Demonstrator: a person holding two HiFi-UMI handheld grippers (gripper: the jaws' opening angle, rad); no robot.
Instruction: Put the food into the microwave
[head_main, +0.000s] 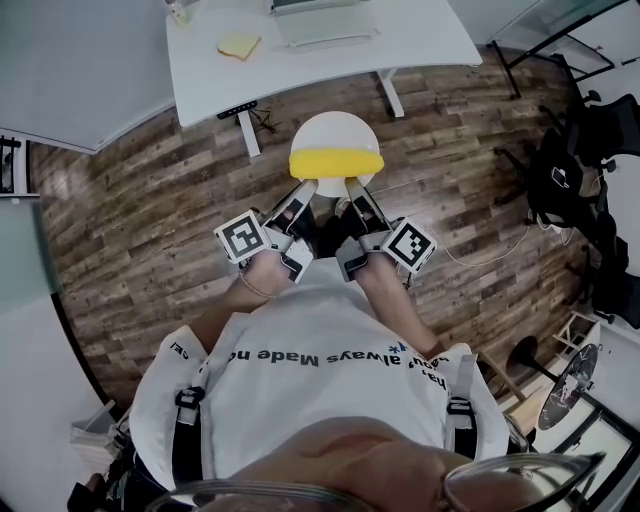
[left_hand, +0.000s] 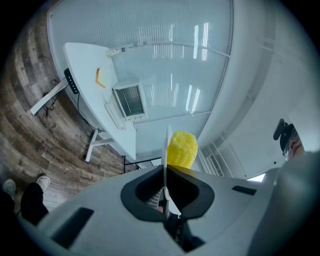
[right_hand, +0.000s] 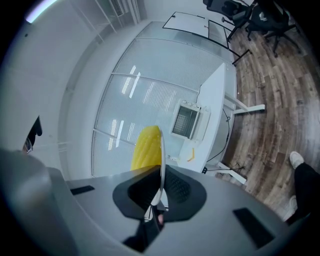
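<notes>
The white table (head_main: 420, 45) bears a microwave (head_main: 325, 25) and yellow slice (head_main: 239, 45).

- Bare wooden floor (head_main: 130, 230) lies open up to the desk (head_main: 420, 50).
- Desk legs (head_main: 390, 95) stand under its near edge.
- Office chairs (head_main: 585, 150) crowd the right side.
- On the desk, a bread slice (head_main: 238, 44) lies left of the microwave (head_main: 320, 25), well apart.

Left gripper (left_hand: 167, 206) pinching plate (left_hand: 164, 150) edge, yellow corn (left_hand: 183, 149) beside it

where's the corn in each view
head view: corn upper centre, on the plate.
left gripper view: corn at centre, right of the plate's edge.
right gripper view: corn at centre, left of the plate's edge.
shared landmark: the white desk behind it.
</notes>
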